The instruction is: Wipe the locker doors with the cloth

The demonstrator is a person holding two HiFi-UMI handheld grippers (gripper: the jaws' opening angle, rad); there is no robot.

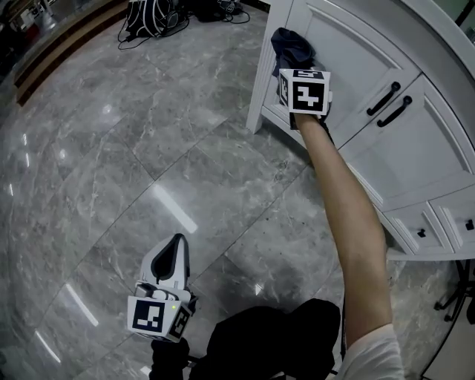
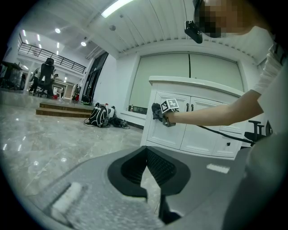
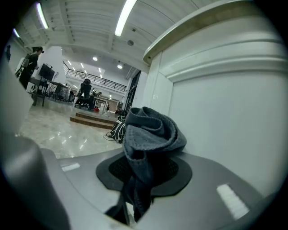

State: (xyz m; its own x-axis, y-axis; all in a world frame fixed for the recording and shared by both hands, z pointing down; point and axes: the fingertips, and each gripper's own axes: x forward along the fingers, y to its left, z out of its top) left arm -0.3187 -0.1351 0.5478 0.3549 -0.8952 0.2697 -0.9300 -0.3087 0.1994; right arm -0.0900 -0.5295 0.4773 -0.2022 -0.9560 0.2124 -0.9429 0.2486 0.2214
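My right gripper (image 1: 291, 65) is shut on a dark grey-blue cloth (image 1: 291, 44) and holds it against the upper left part of the white locker's left door (image 1: 349, 52). In the right gripper view the bunched cloth (image 3: 150, 134) stands up between the jaws of the right gripper (image 3: 144, 168), with the white door panel (image 3: 225, 134) just beyond. The left gripper (image 1: 176, 251) hangs low over the floor, far from the locker, its jaws together and holding nothing. Seen from the left gripper (image 2: 145, 155), the locker (image 2: 180, 130) and cloth (image 2: 156, 110) are a few steps off.
Two black handles (image 1: 388, 104) sit where the left door meets the right door (image 1: 423, 156). Small drawers (image 1: 427, 230) lie lower right, beside an office chair base (image 1: 460, 300). A black backpack with cables (image 1: 148, 16) and a wooden step (image 1: 59, 48) lie across the grey marble floor (image 1: 148, 148).
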